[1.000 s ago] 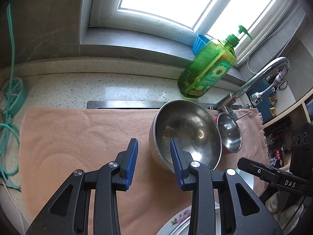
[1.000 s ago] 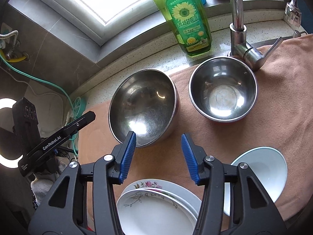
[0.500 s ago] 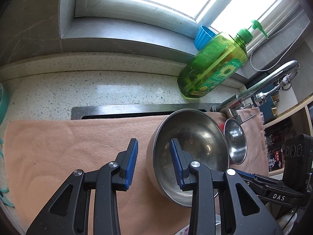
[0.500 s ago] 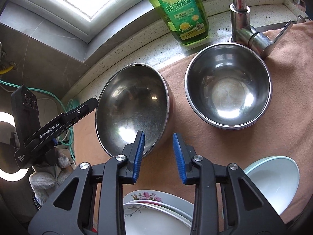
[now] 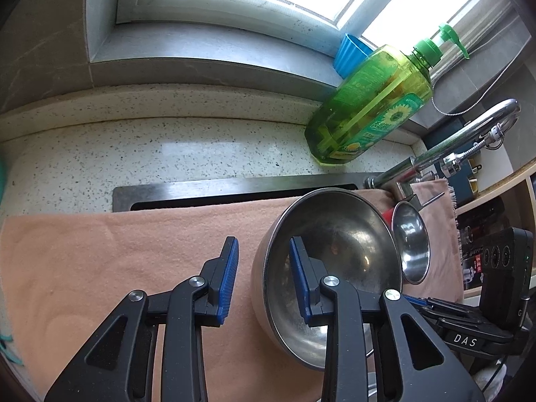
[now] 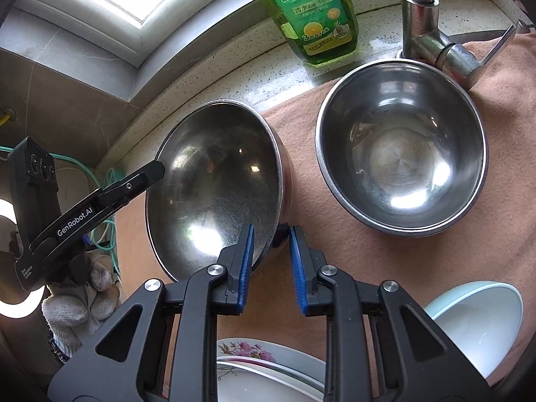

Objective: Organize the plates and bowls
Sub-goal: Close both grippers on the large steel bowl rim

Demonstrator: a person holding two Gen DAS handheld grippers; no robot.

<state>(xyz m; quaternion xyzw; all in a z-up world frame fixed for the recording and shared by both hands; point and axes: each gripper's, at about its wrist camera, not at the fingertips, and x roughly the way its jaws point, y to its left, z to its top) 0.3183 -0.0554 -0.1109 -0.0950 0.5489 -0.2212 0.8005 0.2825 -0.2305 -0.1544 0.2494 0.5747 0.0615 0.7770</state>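
A large steel bowl [image 5: 338,261] [image 6: 214,181] sits on a peach towel [image 5: 117,268]. My left gripper [image 5: 263,251] straddles its left rim, one blue pad inside the bowl and one outside. Its jaws are closing, with a gap still showing at the rim. My right gripper [image 6: 272,234] straddles the near right rim the same way, also closing, and its pads stand clear of the metal. A second steel bowl [image 6: 402,154] stands to the right by the faucet. A pale blue bowl [image 6: 475,321] and stacked floral plates [image 6: 268,368] lie nearer.
A green dish soap bottle [image 5: 372,107] and a chrome faucet [image 6: 422,26] stand behind the bowls on the speckled counter. A blue cup [image 5: 351,55] sits on the window sill. A gloved hand [image 6: 77,305] holds the left gripper. Green cable lies at the far left.
Both grippers have come down and closer onto the large steel bowl, and its rim now sits between each pair of pads. The right jaws have narrowed a lot, the left slightly.
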